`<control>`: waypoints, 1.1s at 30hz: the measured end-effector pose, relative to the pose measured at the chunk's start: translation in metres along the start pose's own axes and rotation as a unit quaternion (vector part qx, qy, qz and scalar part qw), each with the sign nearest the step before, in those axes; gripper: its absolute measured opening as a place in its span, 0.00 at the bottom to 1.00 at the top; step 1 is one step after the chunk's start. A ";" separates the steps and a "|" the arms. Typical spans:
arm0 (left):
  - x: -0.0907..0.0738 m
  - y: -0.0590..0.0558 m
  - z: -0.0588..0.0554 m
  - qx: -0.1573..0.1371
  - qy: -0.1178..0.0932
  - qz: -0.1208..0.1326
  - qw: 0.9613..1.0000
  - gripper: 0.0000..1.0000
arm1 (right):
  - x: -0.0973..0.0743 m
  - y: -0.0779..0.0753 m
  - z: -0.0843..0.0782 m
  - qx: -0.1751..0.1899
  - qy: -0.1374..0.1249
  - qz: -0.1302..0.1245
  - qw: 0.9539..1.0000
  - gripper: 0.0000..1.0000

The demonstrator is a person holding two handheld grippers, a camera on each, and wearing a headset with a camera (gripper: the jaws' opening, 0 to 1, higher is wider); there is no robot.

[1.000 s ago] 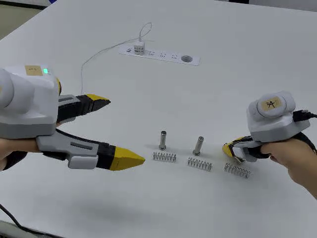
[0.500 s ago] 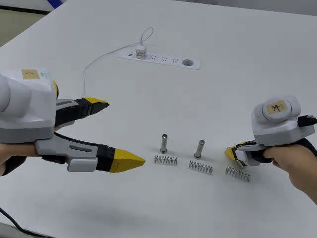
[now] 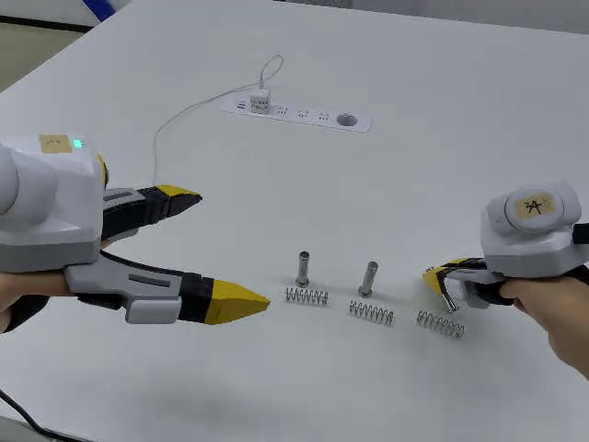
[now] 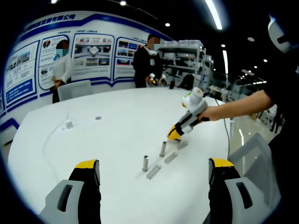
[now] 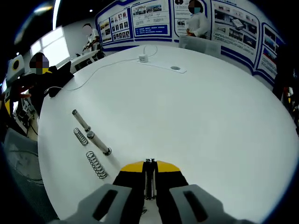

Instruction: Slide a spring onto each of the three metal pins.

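Note:
Two metal pins [image 3: 303, 267] [image 3: 368, 276] stand upright on the white table [image 3: 414, 175]. Three springs [image 3: 306, 296] [image 3: 371, 313] [image 3: 439, 323] lie flat in a row just in front of them. My right gripper [image 3: 440, 284] is shut on a third pin [image 3: 447, 301], held tilted just above the rightmost spring. In the right gripper view that pin [image 5: 149, 179] lies between the closed yellow jaws. My left gripper [image 3: 212, 247] hangs wide open left of the pins, with nothing between its fingers. The left gripper view has the pins [image 4: 145, 163] [image 4: 162, 148] and a spring [image 4: 153, 171] ahead of it.
A white power strip [image 3: 294, 103] with a plugged charger and cable [image 3: 184, 115] lies at the far side of the table. Several people [image 4: 145, 60] stand beyond the table near wall posters.
My right gripper has drifted a little to the right with the pin still in its jaws. The left gripper stays open in about the same place.

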State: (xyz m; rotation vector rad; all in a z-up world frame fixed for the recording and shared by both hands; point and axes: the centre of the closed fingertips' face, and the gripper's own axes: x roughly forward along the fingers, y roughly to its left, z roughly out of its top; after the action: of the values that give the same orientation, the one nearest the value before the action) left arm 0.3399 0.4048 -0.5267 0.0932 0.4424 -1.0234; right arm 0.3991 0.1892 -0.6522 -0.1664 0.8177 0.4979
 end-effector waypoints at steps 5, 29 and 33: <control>0.000 -0.001 0.001 0.000 -0.001 0.000 1.000 0.99 | -0.005 0.000 0.006 -0.003 -0.019 0.001 1.000 0.08; -0.002 -0.007 0.001 0.005 0.001 -0.001 1.000 0.99 | -0.027 0.005 0.010 -0.020 -0.069 0.003 0.997 0.08; -0.002 -0.007 0.002 0.005 0.000 -0.001 1.000 0.99 | -0.030 0.009 0.008 -0.020 -0.081 0.007 0.996 0.08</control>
State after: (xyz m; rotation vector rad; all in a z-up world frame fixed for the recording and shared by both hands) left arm 0.3336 0.4021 -0.5230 0.1009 0.4378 -1.0277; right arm 0.3825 0.1883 -0.6246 -0.1540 0.6507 0.5339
